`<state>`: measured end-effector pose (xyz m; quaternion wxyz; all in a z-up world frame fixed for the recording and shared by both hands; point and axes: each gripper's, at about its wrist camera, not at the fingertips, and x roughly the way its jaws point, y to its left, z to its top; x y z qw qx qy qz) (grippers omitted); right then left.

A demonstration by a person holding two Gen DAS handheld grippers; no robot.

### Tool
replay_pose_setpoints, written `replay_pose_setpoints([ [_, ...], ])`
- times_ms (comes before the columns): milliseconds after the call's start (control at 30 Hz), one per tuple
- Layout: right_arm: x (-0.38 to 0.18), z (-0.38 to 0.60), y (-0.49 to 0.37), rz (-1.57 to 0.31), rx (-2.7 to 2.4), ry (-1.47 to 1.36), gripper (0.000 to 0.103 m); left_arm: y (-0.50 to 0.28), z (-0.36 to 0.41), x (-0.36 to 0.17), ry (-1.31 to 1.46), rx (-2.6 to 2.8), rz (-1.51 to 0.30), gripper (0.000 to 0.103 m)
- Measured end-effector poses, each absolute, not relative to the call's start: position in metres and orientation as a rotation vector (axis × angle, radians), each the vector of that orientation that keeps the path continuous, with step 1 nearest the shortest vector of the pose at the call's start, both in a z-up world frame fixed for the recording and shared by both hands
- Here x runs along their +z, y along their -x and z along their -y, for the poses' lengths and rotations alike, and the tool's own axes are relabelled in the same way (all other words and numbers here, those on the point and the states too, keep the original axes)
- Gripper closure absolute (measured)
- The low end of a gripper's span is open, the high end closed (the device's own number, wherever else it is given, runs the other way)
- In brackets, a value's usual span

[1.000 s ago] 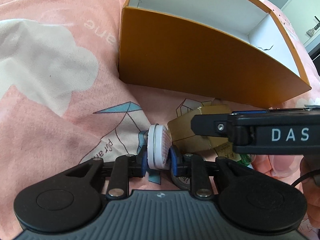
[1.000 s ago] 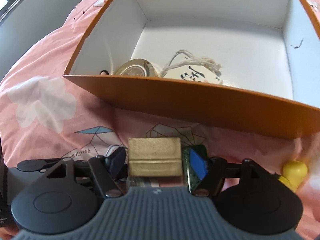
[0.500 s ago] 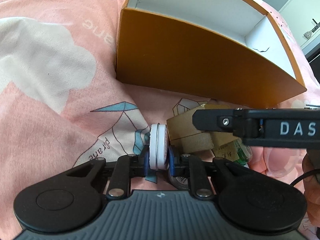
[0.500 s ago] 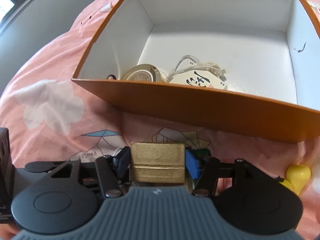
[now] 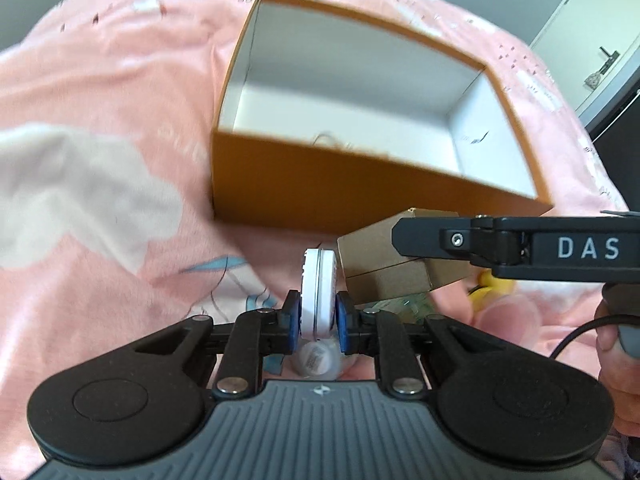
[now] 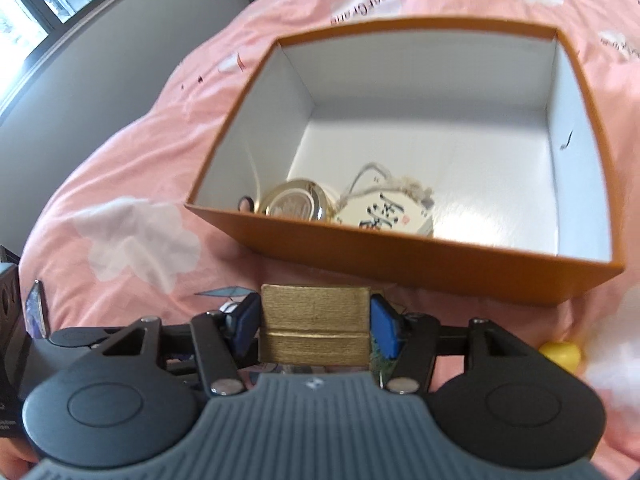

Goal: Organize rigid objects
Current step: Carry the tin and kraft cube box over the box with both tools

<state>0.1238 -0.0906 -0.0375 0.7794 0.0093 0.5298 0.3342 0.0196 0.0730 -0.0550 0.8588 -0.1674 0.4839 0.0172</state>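
Note:
My left gripper (image 5: 318, 318) is shut on a round white tin (image 5: 318, 290), held on edge above the pink bedspread. My right gripper (image 6: 314, 326) is shut on a small gold box (image 6: 314, 326); the gold box also shows in the left wrist view (image 5: 380, 256), under the right gripper's black finger (image 5: 436, 236). An open orange box (image 6: 400, 258) with a white inside stands ahead of both grippers; it also shows in the left wrist view (image 5: 340, 188). Inside it lie a round metal tin (image 6: 294, 202) and a tag with string (image 6: 386, 210).
A pink bedspread (image 5: 100, 80) with white cloud prints covers everything. A small clear bottle (image 5: 316, 360) and a green packet (image 5: 400, 304) lie under the left gripper. A yellow object (image 6: 560, 354) lies at the right. A grey wall and window are at the far left (image 6: 60, 40).
Both grippers have risen with their objects, so the orange box looks lower and its inside shows more. The right gripper's jaws closed onto the gold box.

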Motion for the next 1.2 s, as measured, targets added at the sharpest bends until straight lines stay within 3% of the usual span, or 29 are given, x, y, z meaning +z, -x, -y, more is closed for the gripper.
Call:
replay_pose_setpoints([
  [333,0.013,0.110,-0.124,-1.017,0.772,-0.018,0.045,-0.016,-0.073,-0.006,0.324,-0.014,-0.898,0.083],
  [700,0.050,0.121,-0.164,-0.935,0.741,-0.119,0.045,-0.071,-0.085,0.034,0.242,-0.075,-0.810,0.083],
  [900,0.033,0.108,-0.199,-0.946,0.670,-0.113,0.045,-0.119,-0.089,0.019,0.149,-0.072,-0.866,0.083],
  [1200,-0.014,0.095,-0.235,-1.015,0.582,-0.104,0.045,-0.190,-0.084,-0.046,-0.020,-0.060,-1.097,0.083],
])
